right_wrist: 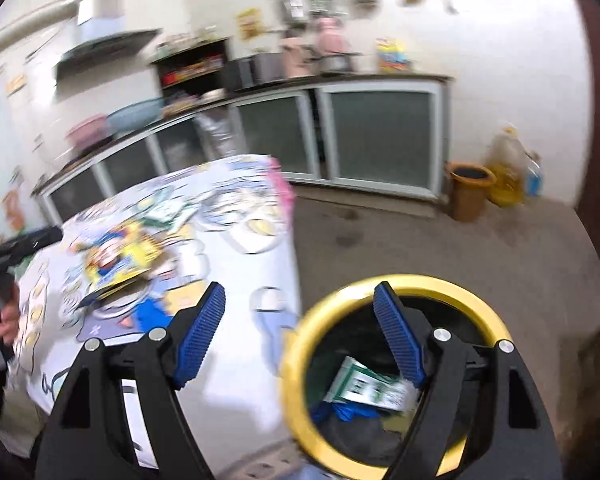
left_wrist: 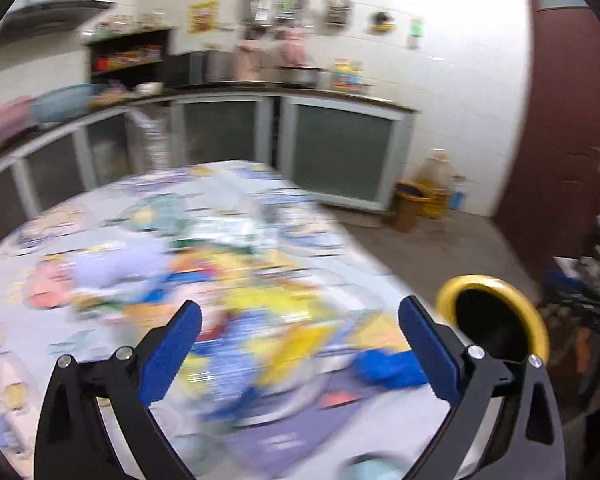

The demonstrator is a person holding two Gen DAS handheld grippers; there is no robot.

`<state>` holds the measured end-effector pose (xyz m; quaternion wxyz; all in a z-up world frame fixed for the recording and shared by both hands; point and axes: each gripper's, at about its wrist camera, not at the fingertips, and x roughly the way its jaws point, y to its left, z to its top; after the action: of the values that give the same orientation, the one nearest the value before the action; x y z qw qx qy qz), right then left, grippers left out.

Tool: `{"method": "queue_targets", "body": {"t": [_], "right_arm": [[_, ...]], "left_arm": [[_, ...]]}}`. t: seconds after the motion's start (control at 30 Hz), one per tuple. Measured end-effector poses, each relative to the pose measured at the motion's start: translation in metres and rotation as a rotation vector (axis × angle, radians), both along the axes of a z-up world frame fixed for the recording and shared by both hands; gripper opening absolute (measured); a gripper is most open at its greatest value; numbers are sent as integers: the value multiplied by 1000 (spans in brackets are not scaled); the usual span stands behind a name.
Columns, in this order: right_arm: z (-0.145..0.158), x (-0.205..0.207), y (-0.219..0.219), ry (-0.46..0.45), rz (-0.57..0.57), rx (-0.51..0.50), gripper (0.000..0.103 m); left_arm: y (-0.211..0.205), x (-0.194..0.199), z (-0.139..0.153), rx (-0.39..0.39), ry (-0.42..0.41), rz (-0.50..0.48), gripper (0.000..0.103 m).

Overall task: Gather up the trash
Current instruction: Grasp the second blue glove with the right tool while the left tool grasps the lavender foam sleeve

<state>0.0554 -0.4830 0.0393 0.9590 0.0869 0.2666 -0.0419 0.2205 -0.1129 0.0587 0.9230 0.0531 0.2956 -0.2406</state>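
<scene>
Right wrist view: your right hand-held gripper (right_wrist: 300,334) is spread wide and carries nothing, its right finger hanging over the mouth of the yellow-rimmed bin (right_wrist: 296,376) just below and ahead of it. Inside the bin, under that finger, lie a green-and-white carton (right_wrist: 366,386) and something blue and crumpled (right_wrist: 346,412) beside it, so at least part of the trash is already in. To the left of this hand-held gripper the table (right_wrist: 240,280) carries a colourful yellow-and-blue wrapper (right_wrist: 120,260) near its middle and a green-and-white packet (right_wrist: 166,210) farther off.

In the left wrist view, your left hand-held gripper (left_wrist: 300,340) is likewise released and empty, hovering over the table (left_wrist: 32,320). Directly ahead of and beneath its fingers sits a heap of bright litter (left_wrist: 252,320), too blurred to count or name piece by piece; a blue piece (left_wrist: 388,368) lies close to the right finger. The bin (left_wrist: 444,296) stands off the table edge, just beyond that same finger.

Judging from this, you are partway through: some trash is binned, but most of it looks to be waiting on the table, nearest your left hand-held gripper.
</scene>
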Motion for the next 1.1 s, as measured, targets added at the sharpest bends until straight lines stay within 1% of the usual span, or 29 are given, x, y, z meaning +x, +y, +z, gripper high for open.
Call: {"method": "queue_targets", "body": {"t": [0.03,0.07,0.1,0.17,0.23,0.37,0.43,0.5,0.63,0.73,0.83,0.93,1.0,1.1], "right_arm": [[-1,6,12,9,36,-16,72],[-3,16,32,27,99,-36,67],[-5,21,44,33,128,-50,66],[-11,35,74,55,200,-91,64],[-19,49,101,79,267,-119,61],[-30,68,135,122,322,-168,59],[-33,74,146,143,339,-190,57],[-36,80,154,160,346,-218,57],[-41,86,160,188,353,-258,56],[-46,94,163,213,355,-271,56],[-50,102,163,237,367,-263,56],[-54,108,161,253,368,-266,56],[-57,113,160,266,372,-261,56],[-62,118,158,283,375,-254,54]], "left_arm": [[17,4,-1,20,-5,38,95],[33,7,-2,33,-10,71,95],[53,10,-4,49,-13,111,95],[86,13,-6,69,-19,160,95],[110,16,-7,84,-28,185,95],[140,28,-9,139,-46,231,95],[152,38,-9,148,-48,237,95],[158,47,-7,143,-53,232,95],[155,81,-9,167,-36,230,95],[151,112,-14,143,-1,216,95],[149,146,-22,105,61,221,95],[152,178,-35,55,148,238,95],[151,195,-43,36,183,241,95],[148,211,-52,29,211,242,95]]}}
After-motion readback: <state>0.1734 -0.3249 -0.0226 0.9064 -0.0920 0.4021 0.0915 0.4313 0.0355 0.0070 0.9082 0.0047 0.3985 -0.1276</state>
